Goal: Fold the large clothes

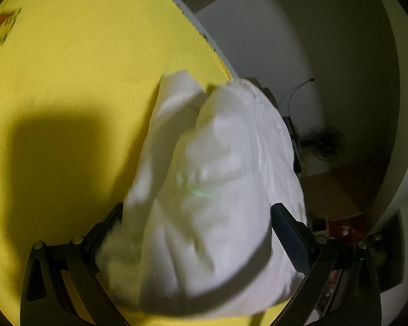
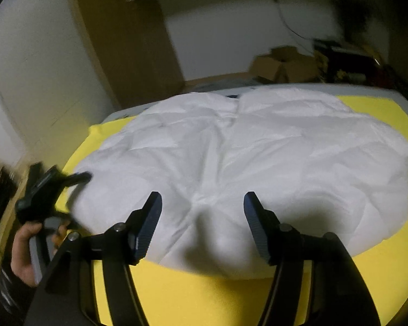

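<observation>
A white puffy garment (image 2: 244,149) lies spread over a yellow sheet (image 2: 204,293). My right gripper (image 2: 202,195) hovers open just above the garment's near edge, and its pads touch nothing. At the garment's left edge a hand (image 2: 21,250) holds my left gripper (image 2: 59,174). In the left wrist view a blurred bulge of the garment (image 1: 209,176) fills the wide gap between the left gripper's (image 1: 198,206) fingers and hides most of the left finger. I cannot tell whether its pads press on the cloth.
The yellow sheet (image 1: 68,81) stretches wide to the left of the garment. Its edge drops off to a dark floor with a cardboard piece (image 1: 329,190) and a fan (image 1: 326,146). Beyond the far edge stand cardboard boxes (image 2: 283,65) and a brown door (image 2: 127,40).
</observation>
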`<move>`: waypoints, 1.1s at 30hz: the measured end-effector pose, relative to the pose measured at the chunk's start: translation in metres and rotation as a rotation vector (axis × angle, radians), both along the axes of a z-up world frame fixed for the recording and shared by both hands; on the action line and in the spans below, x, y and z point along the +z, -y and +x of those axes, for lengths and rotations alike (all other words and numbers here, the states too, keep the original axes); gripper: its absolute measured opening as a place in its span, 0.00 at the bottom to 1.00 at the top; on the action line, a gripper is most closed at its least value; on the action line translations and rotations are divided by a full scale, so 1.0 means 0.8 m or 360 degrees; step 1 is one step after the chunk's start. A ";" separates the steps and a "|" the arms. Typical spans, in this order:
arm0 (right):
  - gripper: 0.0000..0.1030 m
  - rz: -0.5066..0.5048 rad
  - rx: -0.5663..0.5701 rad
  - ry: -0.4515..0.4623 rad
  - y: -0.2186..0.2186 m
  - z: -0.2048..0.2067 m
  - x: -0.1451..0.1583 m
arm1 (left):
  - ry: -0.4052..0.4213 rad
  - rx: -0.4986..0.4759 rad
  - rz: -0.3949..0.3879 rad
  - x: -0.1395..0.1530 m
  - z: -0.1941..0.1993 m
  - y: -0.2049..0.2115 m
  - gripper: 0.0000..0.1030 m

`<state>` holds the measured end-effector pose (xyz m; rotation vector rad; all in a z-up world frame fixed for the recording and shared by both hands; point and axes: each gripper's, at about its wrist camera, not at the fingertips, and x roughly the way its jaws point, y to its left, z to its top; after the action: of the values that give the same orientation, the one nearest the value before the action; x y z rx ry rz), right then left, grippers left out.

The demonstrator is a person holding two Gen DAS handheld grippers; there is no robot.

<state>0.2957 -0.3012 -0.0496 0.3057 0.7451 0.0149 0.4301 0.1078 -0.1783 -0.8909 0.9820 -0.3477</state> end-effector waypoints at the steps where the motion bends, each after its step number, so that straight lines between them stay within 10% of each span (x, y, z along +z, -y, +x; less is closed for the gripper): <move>1: 0.61 0.0011 -0.0003 -0.0007 0.001 0.010 -0.004 | 0.0019 0.0004 0.0014 0.001 0.004 0.000 0.95; 5: 0.15 0.0024 0.0072 -0.0110 -0.020 0.065 -0.035 | 0.0041 0.0004 0.0042 0.007 0.017 0.001 0.72; 11: 0.10 -0.0201 0.0069 -0.0210 -0.049 0.095 -0.083 | 0.0213 -0.0087 0.0183 0.044 0.015 0.016 0.33; 22: 0.10 0.0149 0.0175 -0.0245 -0.014 0.063 -0.071 | 0.0575 -0.0132 0.0472 0.157 -0.035 0.080 0.28; 33: 0.10 0.0417 -0.0480 0.0236 0.183 -0.127 0.000 | 0.0822 -0.0163 0.0551 0.280 -0.107 0.248 0.28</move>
<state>0.1939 -0.4478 -0.0496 0.6580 0.5440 -0.1495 0.3443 -0.0906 0.0455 -0.4033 0.5822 -0.4508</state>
